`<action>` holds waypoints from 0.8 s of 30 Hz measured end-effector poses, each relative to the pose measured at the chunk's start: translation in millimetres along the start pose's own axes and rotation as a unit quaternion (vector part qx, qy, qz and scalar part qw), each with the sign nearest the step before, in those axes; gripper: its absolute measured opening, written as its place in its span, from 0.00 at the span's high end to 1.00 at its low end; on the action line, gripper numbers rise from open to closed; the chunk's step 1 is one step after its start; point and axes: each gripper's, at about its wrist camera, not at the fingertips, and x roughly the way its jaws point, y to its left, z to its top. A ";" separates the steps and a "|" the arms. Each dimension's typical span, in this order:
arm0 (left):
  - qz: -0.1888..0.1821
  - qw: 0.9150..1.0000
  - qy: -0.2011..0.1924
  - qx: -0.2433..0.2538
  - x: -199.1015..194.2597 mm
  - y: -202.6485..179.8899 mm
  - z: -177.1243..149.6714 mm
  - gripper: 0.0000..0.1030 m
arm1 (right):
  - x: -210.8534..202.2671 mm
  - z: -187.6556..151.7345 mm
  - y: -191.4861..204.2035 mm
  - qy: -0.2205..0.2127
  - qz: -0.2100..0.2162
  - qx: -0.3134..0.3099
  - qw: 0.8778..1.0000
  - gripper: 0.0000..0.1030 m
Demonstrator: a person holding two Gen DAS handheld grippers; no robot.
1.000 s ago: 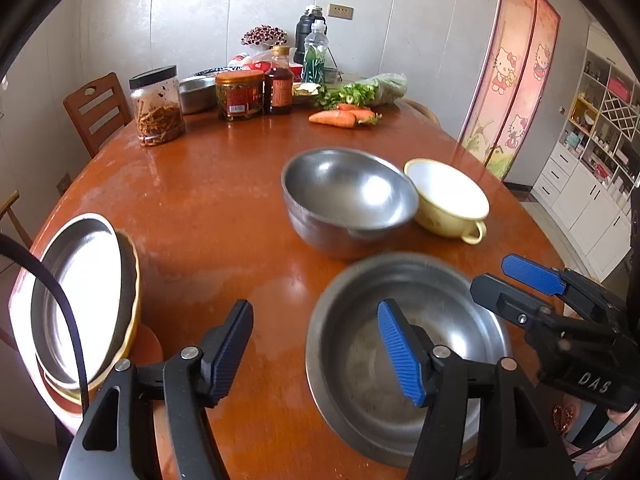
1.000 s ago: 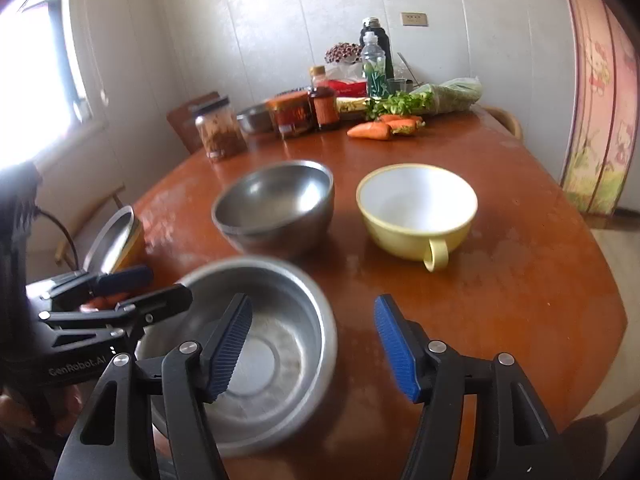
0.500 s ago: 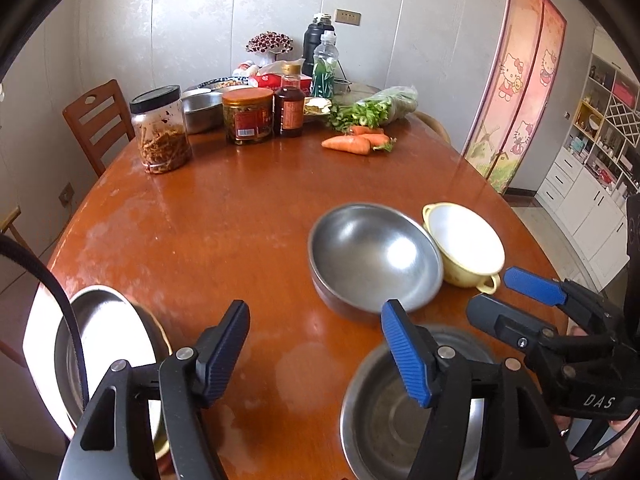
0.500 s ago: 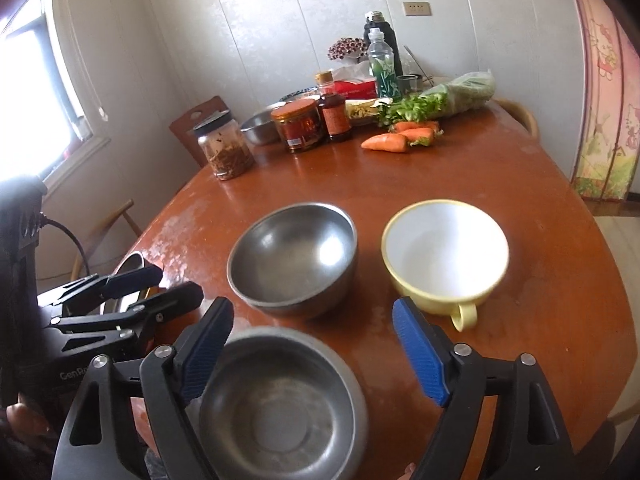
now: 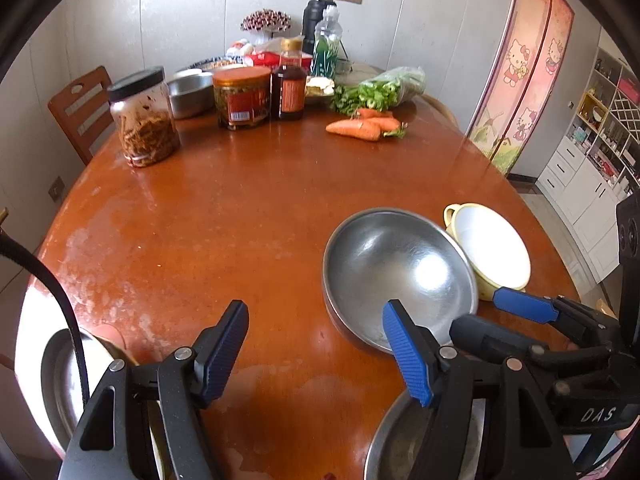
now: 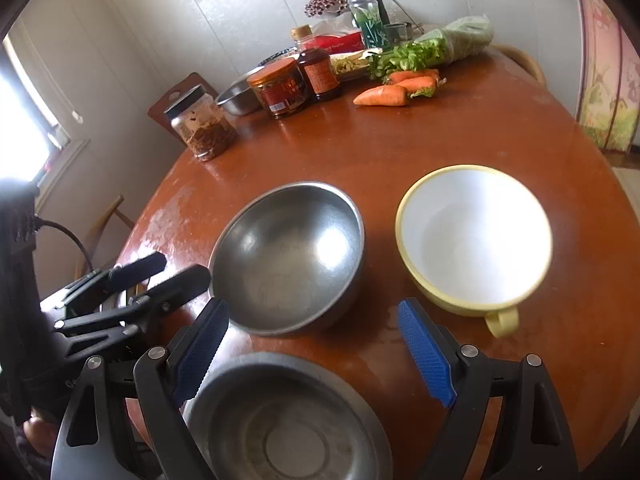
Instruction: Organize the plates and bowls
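A deep steel bowl (image 5: 396, 272) (image 6: 288, 256) stands on the round wooden table (image 5: 240, 216), touching a yellow cup-bowl (image 5: 492, 252) (image 6: 474, 236) on its right. A shallow steel dish (image 6: 284, 424) (image 5: 400, 448) lies at the near edge. Stacked plates (image 5: 60, 380) sit at the near left edge. My left gripper (image 5: 316, 356) is open and empty above the table, left of the steel bowl. My right gripper (image 6: 312, 348) is open and empty above the shallow dish; it also shows in the left wrist view (image 5: 520, 312).
At the far side stand a noodle jar (image 5: 144, 116), a red-lidded jar (image 5: 242, 96), a sauce bottle (image 5: 290, 80), a steel basin (image 5: 190, 94), carrots (image 5: 360, 126) and greens (image 5: 380, 88). A wooden chair (image 5: 80, 108) is at the far left.
Both grippers have drawn back and up toward the near edge. The shallow dish and the plates have slid down to the bottom of the views. Both stay open.
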 end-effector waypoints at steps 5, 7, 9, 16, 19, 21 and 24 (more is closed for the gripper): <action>0.004 1.000 0.015 -0.004 13.9 2.9 2.3 0.33 | 9.7 8.0 -4.8 -0.002 -0.007 0.010 1.000 0.16; 0.006 1.000 0.020 -0.006 18.4 2.8 3.5 0.33 | 13.4 11.0 -4.9 -0.003 -0.016 0.003 1.000 0.22; 0.009 1.000 0.024 -0.007 22.4 2.2 3.9 0.33 | 16.8 13.1 -5.4 -0.001 -0.018 -0.003 1.000 0.31; 0.007 0.999 0.037 -0.010 32.7 -0.4 4.3 0.33 | 26.9 14.6 -3.1 0.002 -0.023 -0.027 0.999 0.59; 0.002 0.999 0.043 -0.013 36.9 -0.5 4.1 0.33 | 29.5 14.9 -5.1 0.003 -0.031 -0.031 0.999 0.65; -0.010 0.999 0.046 -0.017 38.7 -0.5 3.9 0.35 | 30.6 14.9 -5.5 0.003 -0.034 -0.033 0.999 0.67; -0.024 0.998 0.047 -0.018 39.8 -3.2 3.6 0.42 | 30.3 14.5 -5.5 0.001 -0.038 -0.037 0.999 0.69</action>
